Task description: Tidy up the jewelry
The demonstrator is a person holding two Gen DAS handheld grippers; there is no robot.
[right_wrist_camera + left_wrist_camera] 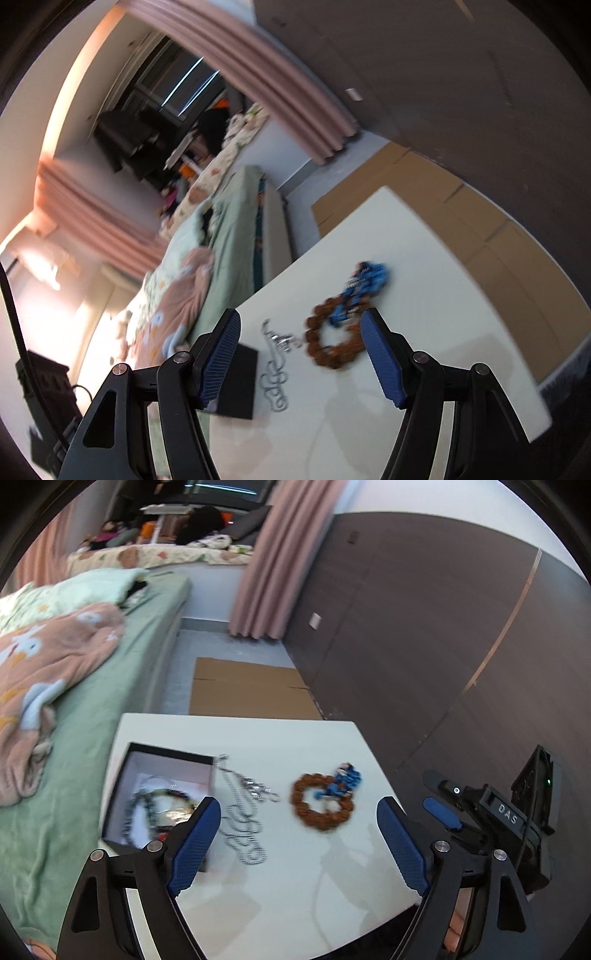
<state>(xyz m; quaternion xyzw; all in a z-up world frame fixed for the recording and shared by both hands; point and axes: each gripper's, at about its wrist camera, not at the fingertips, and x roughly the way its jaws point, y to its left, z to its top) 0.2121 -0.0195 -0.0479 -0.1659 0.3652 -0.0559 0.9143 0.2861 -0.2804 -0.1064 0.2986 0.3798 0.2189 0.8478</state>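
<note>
Two grippers and several jewelry pieces over one white desk [258, 738], listed below.

- Left gripper [299, 834]: blue-padded fingers [195, 842] spread wide, nothing between them; it hangs above the near part of the desk, angled downward.
- Right gripper [301, 354]: fingers [382, 362] parted and released, gripping nothing; in its own view the brown bracelet lies on the desk beyond the gap. In the left wrist view its black body shows at the right edge of the desk.
- Black box [122, 794]: open, pale lining, at the left side of the desk beside the bed. Dark beaded pieces [159, 805] lie inside; detail blurred. The left finger covers its near corner.
- Silver chain [242, 823]: loose loops on the desk just right of the box, one end near the box's far corner.
- Brown bead bracelet [321, 805]: a ring lying flat at the middle of the desk, apart from the chain.
- Blue beaded piece [347, 779]: bunched, touching the far right side of the brown bracelet.
- Bed [92, 709]: green sheet, with a pink patterned blanket [48, 672] heaped on it, left of the desk.
- Flattened cardboard [251, 690]: on the floor beyond the desk, against the dark wall panels.
</note>
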